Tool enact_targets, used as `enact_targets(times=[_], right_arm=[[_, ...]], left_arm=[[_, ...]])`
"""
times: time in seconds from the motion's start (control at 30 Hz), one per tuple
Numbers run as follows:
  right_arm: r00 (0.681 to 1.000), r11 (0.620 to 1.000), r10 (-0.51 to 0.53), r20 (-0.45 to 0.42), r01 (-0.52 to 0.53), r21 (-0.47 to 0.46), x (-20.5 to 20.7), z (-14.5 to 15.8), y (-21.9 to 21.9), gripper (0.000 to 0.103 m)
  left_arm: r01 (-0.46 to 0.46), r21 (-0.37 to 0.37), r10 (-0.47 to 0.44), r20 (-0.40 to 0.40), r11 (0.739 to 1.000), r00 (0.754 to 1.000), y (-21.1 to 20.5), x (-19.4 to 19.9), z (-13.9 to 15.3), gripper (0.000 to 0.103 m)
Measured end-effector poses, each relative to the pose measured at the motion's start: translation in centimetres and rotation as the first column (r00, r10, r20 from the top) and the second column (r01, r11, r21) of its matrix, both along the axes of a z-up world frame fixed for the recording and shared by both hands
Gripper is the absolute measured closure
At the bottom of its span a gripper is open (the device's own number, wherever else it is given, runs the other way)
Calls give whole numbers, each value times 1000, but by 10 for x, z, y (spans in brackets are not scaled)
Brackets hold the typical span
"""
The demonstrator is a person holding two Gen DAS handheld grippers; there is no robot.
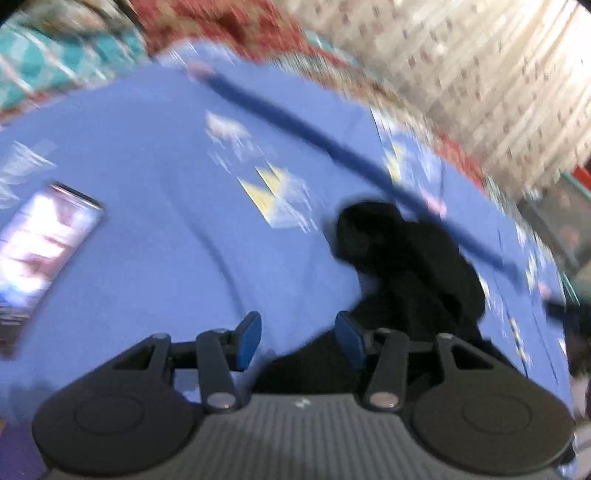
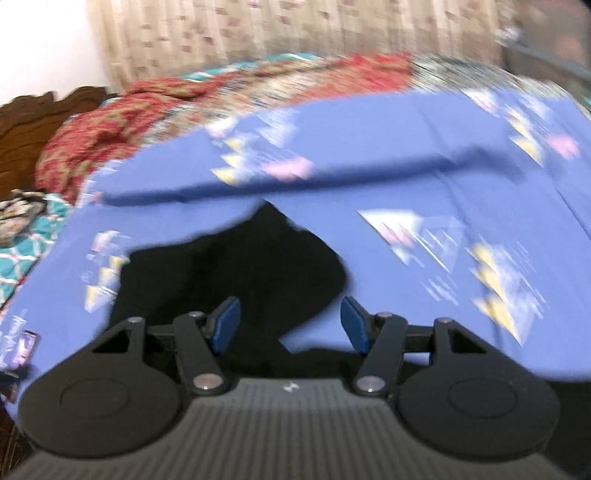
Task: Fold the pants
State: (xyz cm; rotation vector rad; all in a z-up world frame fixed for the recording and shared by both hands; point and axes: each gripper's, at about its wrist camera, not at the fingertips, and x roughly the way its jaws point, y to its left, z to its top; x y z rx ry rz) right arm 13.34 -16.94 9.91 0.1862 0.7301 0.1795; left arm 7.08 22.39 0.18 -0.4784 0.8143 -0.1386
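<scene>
Pants point(image 1: 406, 266) lie as a dark, bunched heap on the blue bedsheet point(image 1: 147, 221), and both grippers hover over them with nothing caught.

In the left wrist view, the left gripper point(image 1: 299, 339) has its blue pads spread apart, with only sheet and a dark edge of fabric showing in the gap. No cloth is pinched. The heap runs away from the right-hand pad and up toward a dark straight line across the sheet, which may be a fold or a shadow; blur makes that hard to tell. A phone point(image 1: 40, 251) with a lit screen lies on the sheet well to the left.

In the right wrist view, the right gripper point(image 2: 291, 325) also stands wide, empty, with the black cloth point(image 2: 229, 266) spreading ahead of and under its left pad and bare sheet ahead of the right one. Beyond the sheet sit a red patterned blanket point(image 2: 110, 125) and a curtain point(image 2: 258, 33).

Both pictures are smeared, so waistband, legs and hems cannot be picked out. The step in hand looks like taking first hold of the crumpled garment. Doing it well probably means finding two matching points, such as the waistband corners, one per gripper, and closing only on a single clean edge of black fabric rather than a clump. Each pad pair should also bite the pants alone, not the sheet beneath. Lifting and drawing the two grips apart would then let the legs hang straight before laying them flat, clear of the phone.
</scene>
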Motion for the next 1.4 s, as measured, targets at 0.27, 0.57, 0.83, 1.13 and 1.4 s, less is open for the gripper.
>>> enact_targets(times=[0.27, 0.57, 0.83, 1.13, 1.4], right_arm=[[972, 981, -182, -151, 170, -93, 115, -63, -8, 26], [963, 970, -211, -170, 228, 88, 131, -68, -16, 95], [898, 938, -332, 291, 279, 206, 2, 64, -102, 95], [883, 882, -461, -93, 444, -160, -117, -72, -146, 85], [892, 892, -449, -45, 451, 43, -123, -53, -137, 80]], left_arm=[[117, 100, -113, -41, 988, 993, -57, 4, -30, 52], [75, 206, -78, 7, 976, 997, -63, -19, -16, 90], [-14, 124, 9, 39, 992, 999, -41, -56, -4, 90], [75, 147, -75, -9, 986, 997, -56, -77, -5, 85], [13, 162, -24, 63, 987, 998, -36, -79, 18, 54]])
